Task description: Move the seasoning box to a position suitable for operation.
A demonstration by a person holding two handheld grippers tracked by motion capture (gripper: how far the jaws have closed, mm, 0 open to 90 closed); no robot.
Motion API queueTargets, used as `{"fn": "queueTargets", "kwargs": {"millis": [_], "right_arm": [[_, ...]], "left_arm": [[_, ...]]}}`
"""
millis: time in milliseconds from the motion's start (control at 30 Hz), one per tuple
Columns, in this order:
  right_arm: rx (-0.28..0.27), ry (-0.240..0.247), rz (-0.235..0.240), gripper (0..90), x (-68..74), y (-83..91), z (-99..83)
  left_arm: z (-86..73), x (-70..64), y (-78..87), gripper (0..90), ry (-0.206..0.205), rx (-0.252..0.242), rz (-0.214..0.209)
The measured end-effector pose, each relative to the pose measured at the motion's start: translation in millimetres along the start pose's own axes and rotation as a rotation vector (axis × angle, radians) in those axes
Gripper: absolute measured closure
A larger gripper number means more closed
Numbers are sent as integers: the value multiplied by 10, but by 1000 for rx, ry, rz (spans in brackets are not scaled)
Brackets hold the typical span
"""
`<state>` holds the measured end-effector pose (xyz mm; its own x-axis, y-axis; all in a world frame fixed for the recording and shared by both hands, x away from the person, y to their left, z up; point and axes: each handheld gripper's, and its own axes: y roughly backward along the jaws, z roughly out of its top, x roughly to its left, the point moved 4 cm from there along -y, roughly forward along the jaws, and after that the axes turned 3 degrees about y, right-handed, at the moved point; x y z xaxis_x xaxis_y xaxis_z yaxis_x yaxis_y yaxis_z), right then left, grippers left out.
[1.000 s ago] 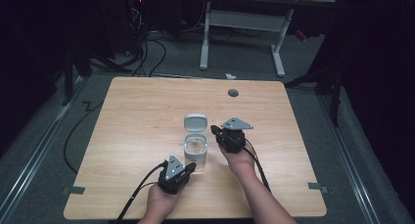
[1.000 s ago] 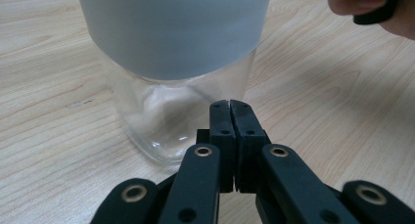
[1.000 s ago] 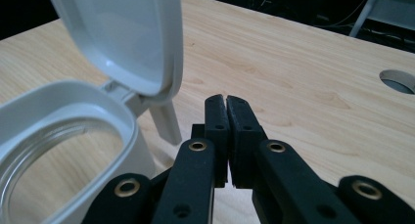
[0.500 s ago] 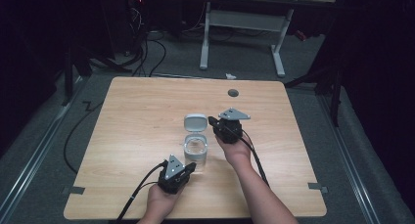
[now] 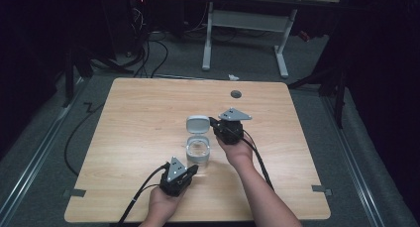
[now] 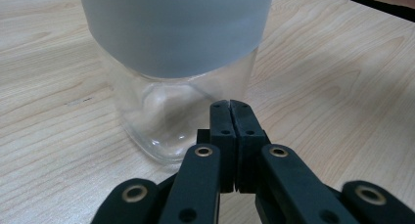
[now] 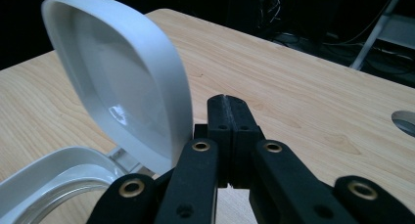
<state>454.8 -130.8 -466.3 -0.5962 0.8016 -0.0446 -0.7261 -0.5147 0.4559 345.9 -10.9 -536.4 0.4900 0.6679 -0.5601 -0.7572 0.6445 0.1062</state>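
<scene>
Between two pressed-together jaw pairs, clear jar (image 5: 198, 151): left gripper (image 5: 190, 169) at base, right gripper (image 5: 214, 123) beside raised lid (image 5: 197, 124).

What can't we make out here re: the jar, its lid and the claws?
- Jar contents: the glass jar is cut off by the top edge in the left gripper view; in the high view it is too small to tell.
- Lid hinge: in the right gripper view, the right claw hides the base of the flip lid.
- Left claw contact with the jar: high view too small to tell.
</scene>
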Motion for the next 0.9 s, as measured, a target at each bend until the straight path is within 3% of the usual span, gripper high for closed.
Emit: {"fn": "queueTargets", "kwargs": {"millis": [267, 500, 900], "right_arm": [[-16, 26, 6, 900, 78, 87, 24], [-20, 40, 13, 900, 165, 174, -64], [-23, 21, 4, 900, 102, 240, -140]], "left_arm": [[0, 0, 0, 891, -1, 0, 0], [-1, -2, 2, 891, -4, -1, -1], [-1, -5, 11, 891, -7, -2, -6]]}}
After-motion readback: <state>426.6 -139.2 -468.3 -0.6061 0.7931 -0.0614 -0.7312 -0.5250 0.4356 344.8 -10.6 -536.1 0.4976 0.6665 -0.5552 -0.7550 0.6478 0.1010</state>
